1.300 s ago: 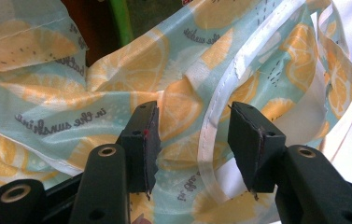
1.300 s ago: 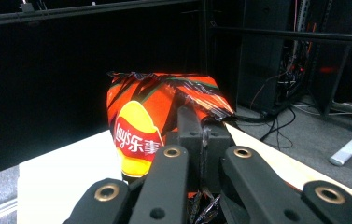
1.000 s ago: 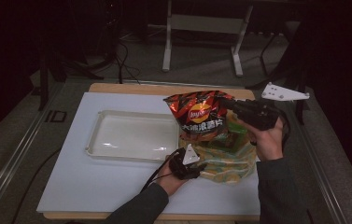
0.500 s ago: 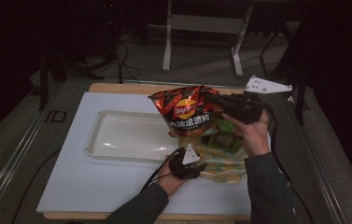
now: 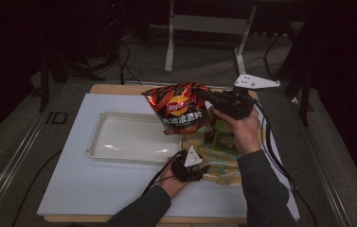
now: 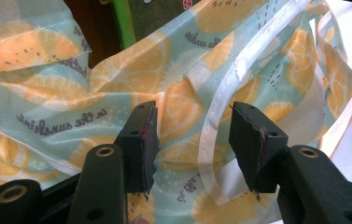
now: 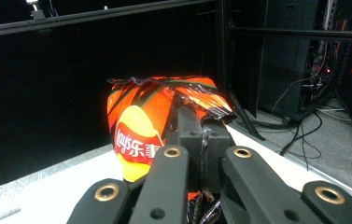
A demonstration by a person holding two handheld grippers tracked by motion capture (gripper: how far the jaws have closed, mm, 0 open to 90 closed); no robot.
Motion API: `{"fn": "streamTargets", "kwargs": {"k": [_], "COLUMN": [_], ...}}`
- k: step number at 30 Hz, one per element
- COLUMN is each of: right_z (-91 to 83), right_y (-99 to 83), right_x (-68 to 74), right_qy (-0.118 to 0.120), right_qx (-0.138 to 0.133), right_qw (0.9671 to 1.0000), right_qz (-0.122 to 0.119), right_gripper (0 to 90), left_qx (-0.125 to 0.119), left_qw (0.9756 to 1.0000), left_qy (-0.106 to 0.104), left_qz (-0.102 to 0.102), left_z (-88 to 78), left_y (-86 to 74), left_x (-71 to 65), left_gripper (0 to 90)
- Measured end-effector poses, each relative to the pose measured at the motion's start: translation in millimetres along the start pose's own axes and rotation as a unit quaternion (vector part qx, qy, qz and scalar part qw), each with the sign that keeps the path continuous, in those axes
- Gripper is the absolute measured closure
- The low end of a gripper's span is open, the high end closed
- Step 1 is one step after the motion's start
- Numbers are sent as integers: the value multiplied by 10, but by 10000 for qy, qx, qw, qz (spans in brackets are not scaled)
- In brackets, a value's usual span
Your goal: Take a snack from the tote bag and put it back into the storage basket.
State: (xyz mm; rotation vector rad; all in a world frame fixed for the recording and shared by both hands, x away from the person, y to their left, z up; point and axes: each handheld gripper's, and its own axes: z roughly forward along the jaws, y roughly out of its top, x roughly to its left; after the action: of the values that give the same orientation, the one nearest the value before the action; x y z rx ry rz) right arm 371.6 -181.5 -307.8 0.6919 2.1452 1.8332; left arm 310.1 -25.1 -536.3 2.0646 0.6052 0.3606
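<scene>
Leftward across the high view goes the chip bag (image 5: 182, 108), carried from right of centre toward the clear tray (image 5: 133, 139) at frame centre; it now hangs above the tray's right end. By my judgement the bag is out of the lemon-print tote (image 5: 218, 161) but not yet set down, so placing it is what remains. The right claw (image 5: 203, 96) is clamped tight on the bag's crimped top edge. The left claw (image 6: 192, 140) stands about half apart, its pads straddling a fold of the tote on the desk (image 5: 95, 189), apparently steadying it.
</scene>
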Motion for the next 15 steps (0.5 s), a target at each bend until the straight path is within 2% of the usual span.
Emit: {"fn": "streamTargets", "kwargs": {"k": [5,6,10,15], "right_z": [64,73,104,145], "right_y": [10,12,23,19], "right_x": [0,4,5,-8], "right_qy": [-4,-3,-27,-25], "right_qx": [-11,-9,14,-16], "right_qw": [10000,10000,10000,10000], "right_qz": [-9,-19,-45,8], "right_gripper": [900,900,900,900], "left_qx": [-116,-259,-439,-532], "left_qw": [9999,9996,9984,9978], "left_qy": [-18,14,70,79], "left_qz": [-30,-140,-341,-384], "left_z": [-36,-73,-160,-236], "left_y": [-7,-13,-36,-55], "left_x": [6,34,96,95], "left_gripper": [510,510,512,519]}}
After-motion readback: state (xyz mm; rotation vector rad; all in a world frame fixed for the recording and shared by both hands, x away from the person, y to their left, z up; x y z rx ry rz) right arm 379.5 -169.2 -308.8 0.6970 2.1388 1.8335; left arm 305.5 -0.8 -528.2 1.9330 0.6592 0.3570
